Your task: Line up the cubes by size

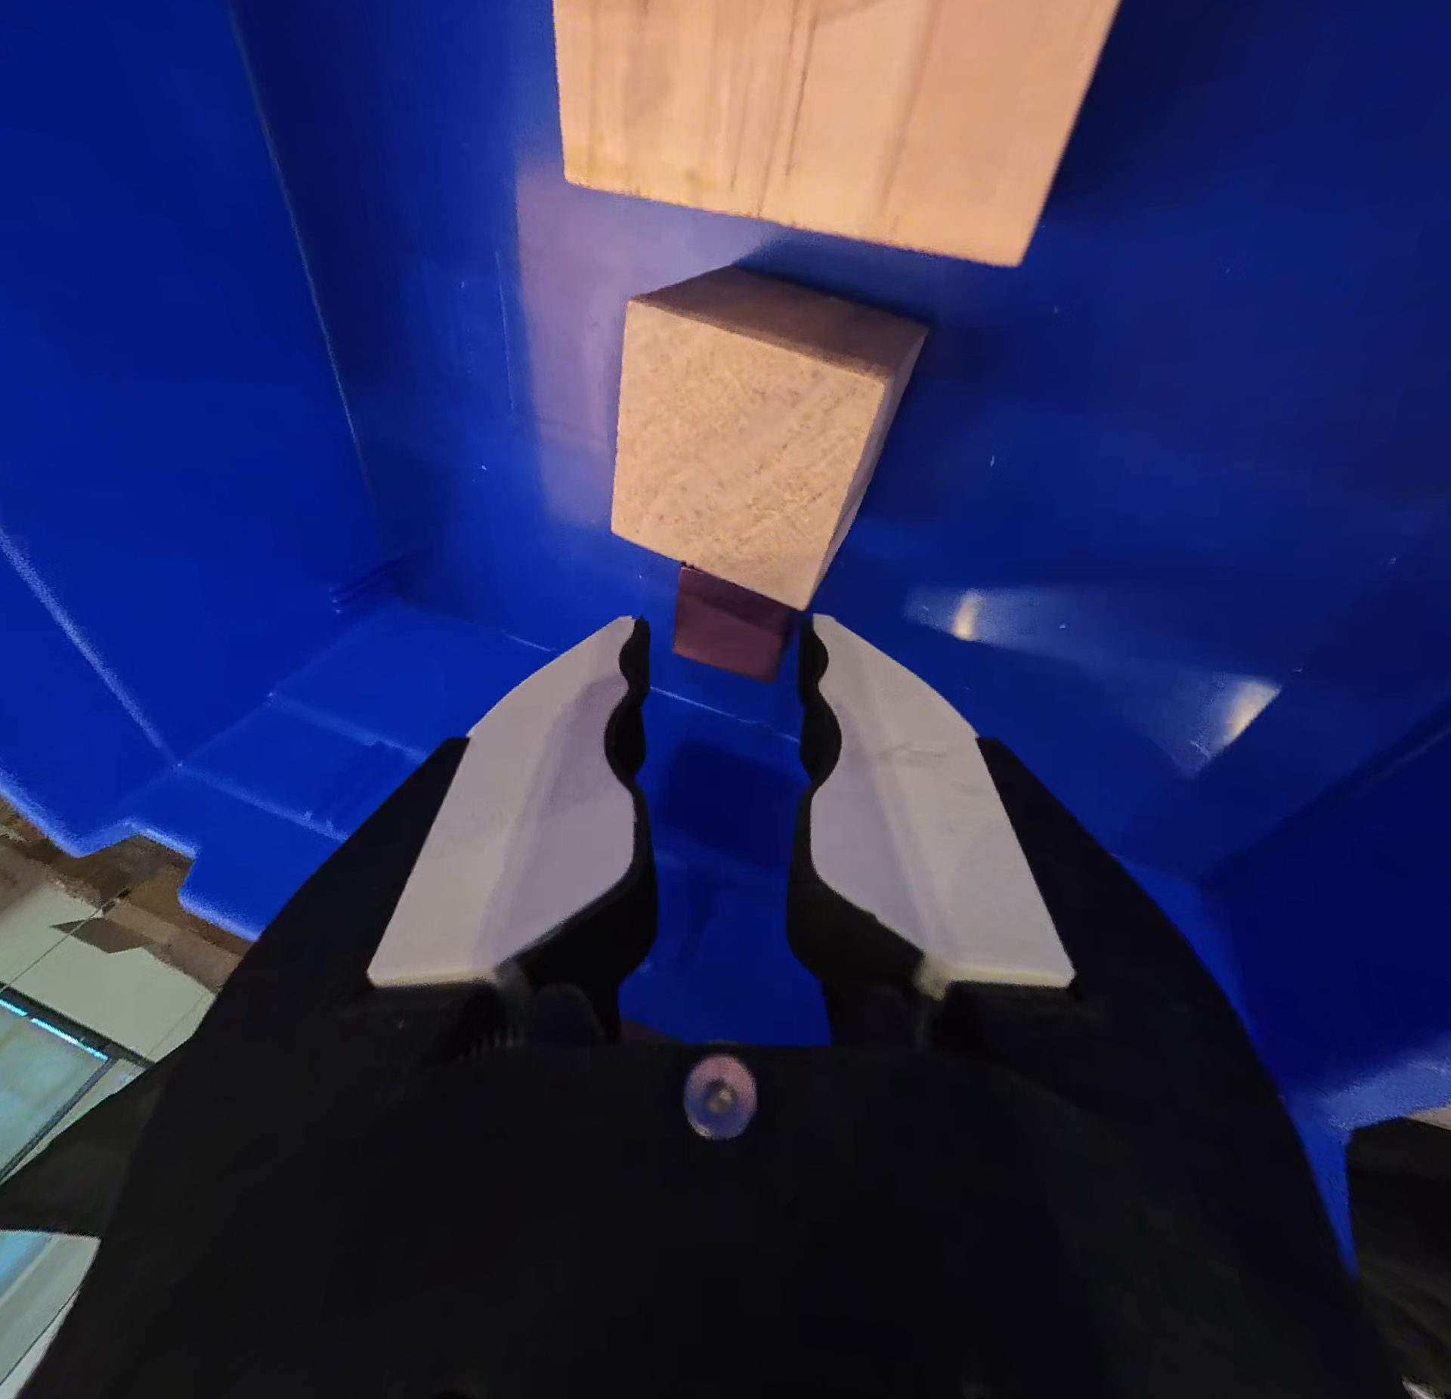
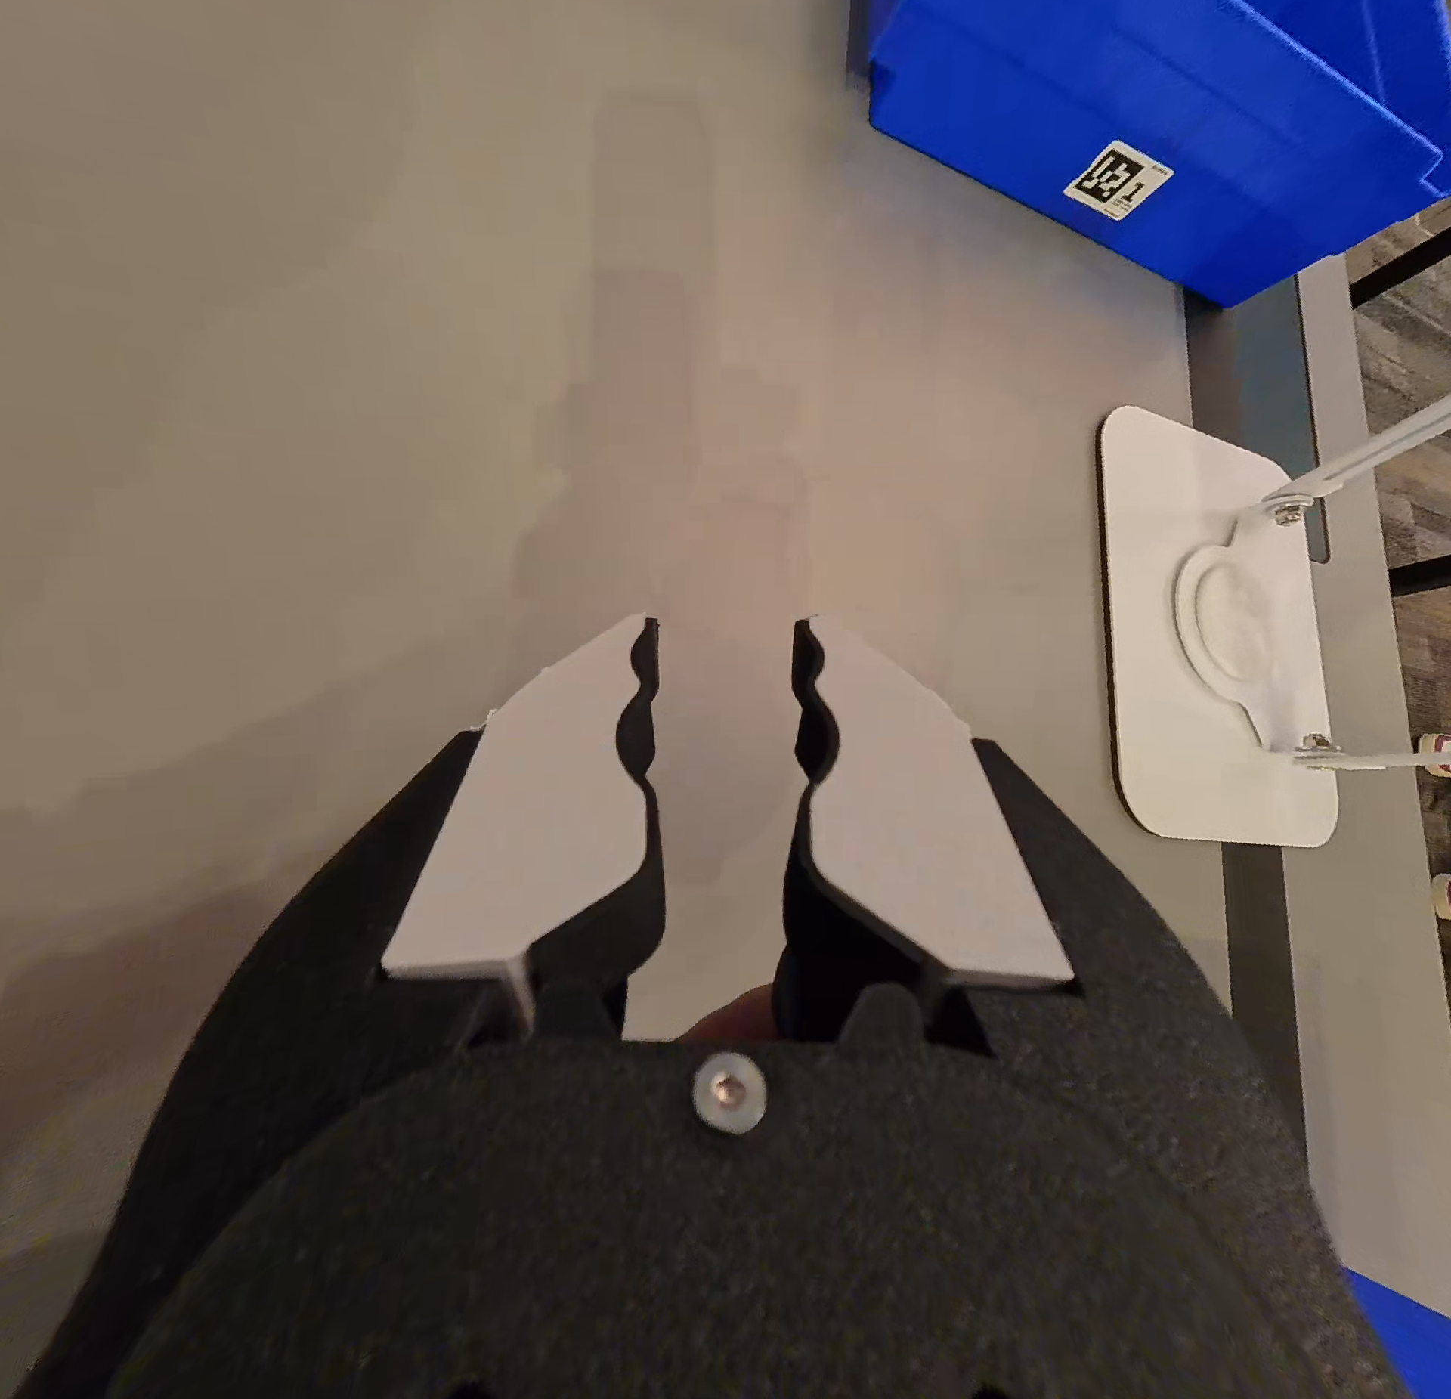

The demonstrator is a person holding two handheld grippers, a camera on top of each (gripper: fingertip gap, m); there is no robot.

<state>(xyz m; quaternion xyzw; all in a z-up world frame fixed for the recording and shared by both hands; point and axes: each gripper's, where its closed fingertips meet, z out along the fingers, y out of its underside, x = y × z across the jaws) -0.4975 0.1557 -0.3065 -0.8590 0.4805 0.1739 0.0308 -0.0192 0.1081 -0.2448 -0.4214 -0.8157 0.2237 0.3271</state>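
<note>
In the left wrist view I look into a blue bin point(image 1: 314, 419). A large wooden cube point(image 1: 816, 81) lies at the top, a middle-sized wooden cube point(image 1: 746, 450) below it, and a small dark purple cube point(image 1: 726, 639) just beyond my fingertips. My left gripper point(image 1: 722, 631) is open, its pads apart from the purple cube, with a gap on each side. In the right wrist view my right gripper point(image 2: 726, 631) is open and empty above the bare grey table point(image 2: 314, 340).
A blue bin point(image 2: 1138, 120) with a black-and-white marker sticker stands at the table's far right. A white base plate point(image 2: 1178, 615) with a metal bracket sits near the right edge of the table. Floor shows beyond that edge. Across from one pair of fingers to the other is roughly 50 centimetres. To the middle-sized wooden cube point(image 1: 746, 450): left tips about 5 centimetres, right tips about 45 centimetres.
</note>
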